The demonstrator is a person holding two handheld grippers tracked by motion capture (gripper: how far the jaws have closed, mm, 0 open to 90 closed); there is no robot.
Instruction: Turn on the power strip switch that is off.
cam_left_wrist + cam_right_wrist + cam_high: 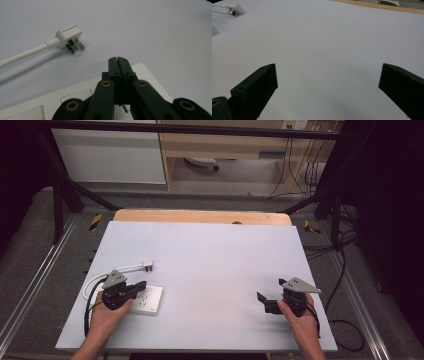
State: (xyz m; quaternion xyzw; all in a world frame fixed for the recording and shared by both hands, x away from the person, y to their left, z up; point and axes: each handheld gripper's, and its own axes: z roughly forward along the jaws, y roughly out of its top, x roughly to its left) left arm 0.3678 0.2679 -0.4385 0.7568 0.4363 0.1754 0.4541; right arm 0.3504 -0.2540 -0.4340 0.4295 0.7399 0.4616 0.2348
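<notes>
Item: white socket plate point(145, 300), square, lying flat on the worktop point(210, 265) near its front left corner. The left gripper view shows its face point(82, 93) with rocker switches at the lower left; the high view gives only faint marks on it.

Item: white plug point(147, 266) with three flat metal pins, lying on the worktop just beyond the socket plate and apart from it. Its white cable point(102, 277) curves back to the left. The left gripper view shows the plug point(69, 37) on its side, pins pointing toward the plate; the right gripper view catches it small at the far upper left point(235, 8).

Item: left tongs point(141, 285), held in the person's left hand point(107, 312), hovering over the socket plate's near left part. In the left gripper view the jaws are pressed together, tips point(117, 62) closed on nothing, above the plate.

Item: right tongs point(270, 292), held in the right hand point(300, 317) at the front right of the worktop, well apart from plate and plug. The right gripper view shows the jaws spread wide over bare white surface.

Item: worktop, pale sheet over a wooden board point(200, 216) visible along the far edge.
</notes>
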